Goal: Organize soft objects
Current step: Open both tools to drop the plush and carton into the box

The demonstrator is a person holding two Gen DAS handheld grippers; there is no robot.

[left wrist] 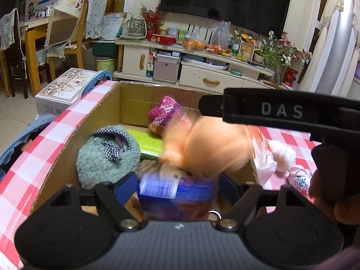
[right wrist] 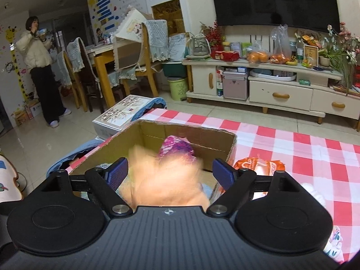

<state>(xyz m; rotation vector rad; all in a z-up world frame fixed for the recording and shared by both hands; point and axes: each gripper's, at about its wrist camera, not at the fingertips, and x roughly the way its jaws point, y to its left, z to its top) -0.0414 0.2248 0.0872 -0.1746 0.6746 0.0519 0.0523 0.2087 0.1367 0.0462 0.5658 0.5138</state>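
Orange plush toy (right wrist: 164,180): blurred, lying between my right jaws and over the open cardboard box (left wrist: 105,110); I see neither blue pad pressing on it.
Right gripper (right wrist: 171,173): jaws wide apart, clamped on nothing.
Left gripper (left wrist: 177,187): jaws apart, with a blurred blue-and-white packet (left wrist: 171,189) between them; I cannot tell whether the pads touch it.
Box contents, left wrist view: a grey-green fluffy toy with a checked bow (left wrist: 108,155) at the left, a lime-green flat item (left wrist: 146,141) behind it, a pink-and-purple knitted piece (left wrist: 166,114) toward the far wall.
Beside the box, on the surface: an orange-and-white plastic bag (right wrist: 258,166) touching the box's right wall; near it a pale pink soft ball (left wrist: 283,155) and a white floral fabric piece (left wrist: 299,180).
Surface (right wrist: 303,157): covered with a red-and-white checked cloth.
Beyond the surface: a cream TV cabinet (right wrist: 270,90) under a dark screen.
Far left, right wrist view: a person in a pale jacket (right wrist: 38,67) standing by the wall.
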